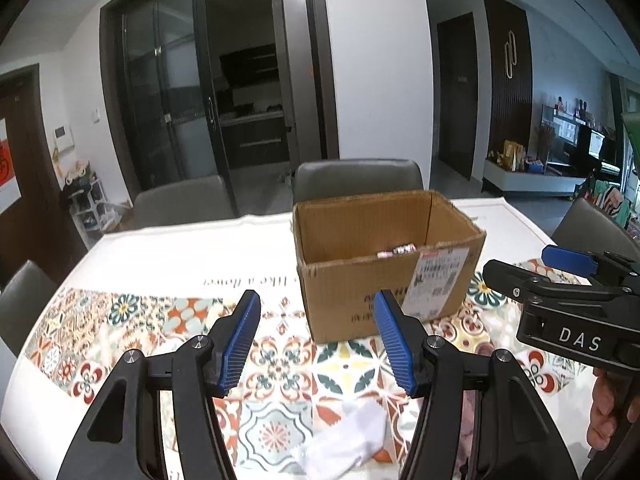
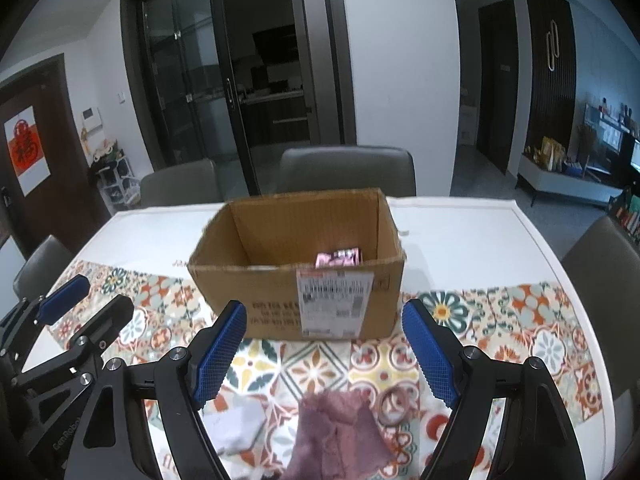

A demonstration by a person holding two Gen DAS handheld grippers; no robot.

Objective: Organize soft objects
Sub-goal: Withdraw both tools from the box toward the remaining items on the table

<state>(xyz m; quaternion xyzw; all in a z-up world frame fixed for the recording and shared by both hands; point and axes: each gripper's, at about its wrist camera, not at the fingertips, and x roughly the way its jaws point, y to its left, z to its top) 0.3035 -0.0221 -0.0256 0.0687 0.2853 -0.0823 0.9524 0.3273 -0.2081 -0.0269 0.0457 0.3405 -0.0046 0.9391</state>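
At the near edge of the table (image 1: 132, 256), a white cloth (image 1: 344, 436) is seen lying on the patterned runner (image 2: 312, 364), below and between the parted blue pads of the left claw (image 1: 316, 344), which is held open with nothing gripped. Just beside it, a mauve cloth (image 2: 340, 432) is spread beneath the right claw (image 2: 324, 352), also held wide open and empty, with a small ring (image 2: 394, 404) lying against the cloth's right edge. Farther back, toward the table's middle, an open cardboard box (image 2: 280, 288) is set on the runner, a pink item (image 2: 340, 258) lying inside. Grey chairs (image 2: 348, 172) are ranged along the far edge.
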